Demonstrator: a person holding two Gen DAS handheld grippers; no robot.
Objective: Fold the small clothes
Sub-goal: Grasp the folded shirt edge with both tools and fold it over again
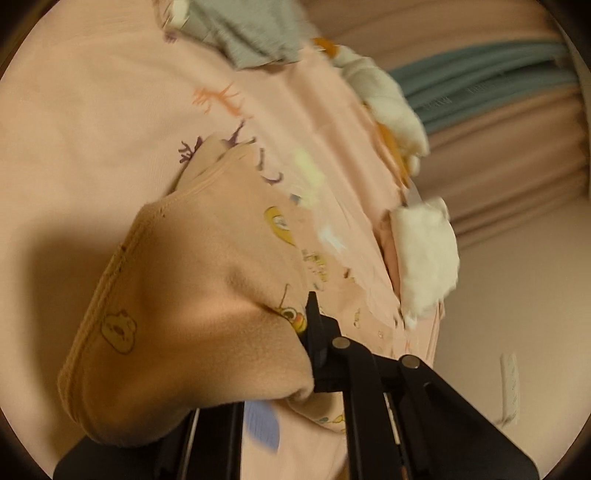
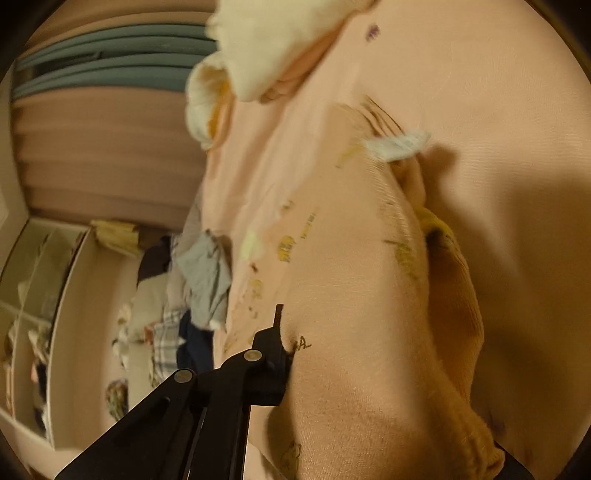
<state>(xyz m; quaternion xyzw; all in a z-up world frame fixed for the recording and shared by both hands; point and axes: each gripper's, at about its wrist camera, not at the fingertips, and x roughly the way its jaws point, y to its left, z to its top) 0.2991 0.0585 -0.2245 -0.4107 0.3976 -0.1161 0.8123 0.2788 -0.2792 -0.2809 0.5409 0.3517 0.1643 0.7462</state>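
in the left wrist view a peach garment (image 1: 177, 295) with small cartoon prints drapes from the left gripper (image 1: 314, 332), lifted off the pink sheet (image 1: 74, 129) — its stitched hem curves down the left side and throws a dark shadow on the sheet. the jaws are closed tight on a fold of the cloth. farther back lie a grey garment (image 1: 247, 33) and, toward the right edge of the bed, white fluffy clothes (image 1: 424, 254).

in the right wrist view a heap of clothes (image 2: 192, 295) sits at the left, beyond the bed's edge. the right gripper (image 2: 280, 332) is likewise pinched shut on the same peach garment (image 2: 351, 295), which bulges up to its right — a white label (image 2: 399, 144) sticks out near the top.
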